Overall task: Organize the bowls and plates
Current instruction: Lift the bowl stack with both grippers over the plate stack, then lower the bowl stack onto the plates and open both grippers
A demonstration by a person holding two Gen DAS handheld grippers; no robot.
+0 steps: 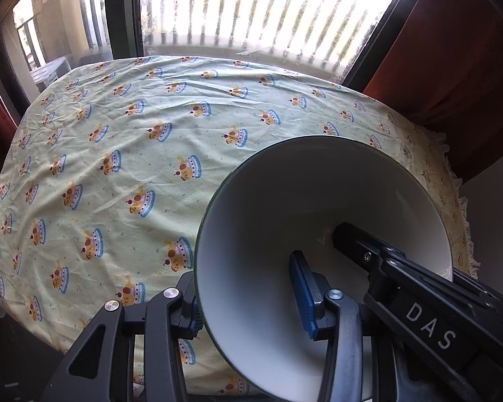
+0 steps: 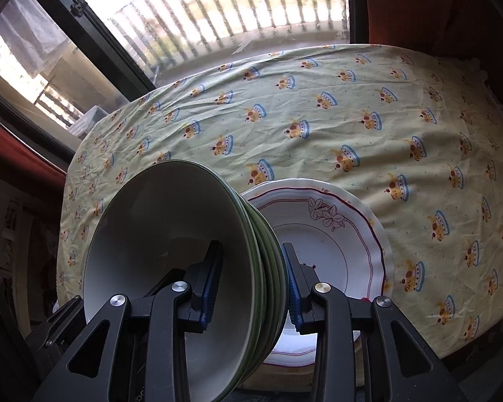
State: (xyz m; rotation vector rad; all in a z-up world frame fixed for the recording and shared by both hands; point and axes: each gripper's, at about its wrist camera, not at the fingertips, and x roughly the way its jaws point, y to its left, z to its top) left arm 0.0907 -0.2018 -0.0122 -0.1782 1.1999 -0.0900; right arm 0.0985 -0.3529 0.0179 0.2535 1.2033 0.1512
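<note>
A stack of several nested white bowls with green rims [image 2: 171, 221] is gripped from both sides. My right gripper [image 2: 251, 284] is shut on the stack's right wall, one blue pad inside and one outside. In the left wrist view only the top bowl's inside [image 1: 285, 201] shows. There my left gripper [image 1: 248, 308] is shut on the left wall, and one of the right gripper's fingers [image 1: 352, 241] reaches into the bowl. Behind and under the stack lies a pile of white plates with red trim and a flower drawing [image 2: 335, 241]. Whether the bowls touch the plates I cannot tell.
The table wears a pale green cloth printed with cakes [image 1: 117, 150], also seen in the right wrist view [image 2: 352, 117]. A window with railings [image 1: 251, 10] runs along its far edge. Red-brown curtains [image 1: 452, 67] hang at the right.
</note>
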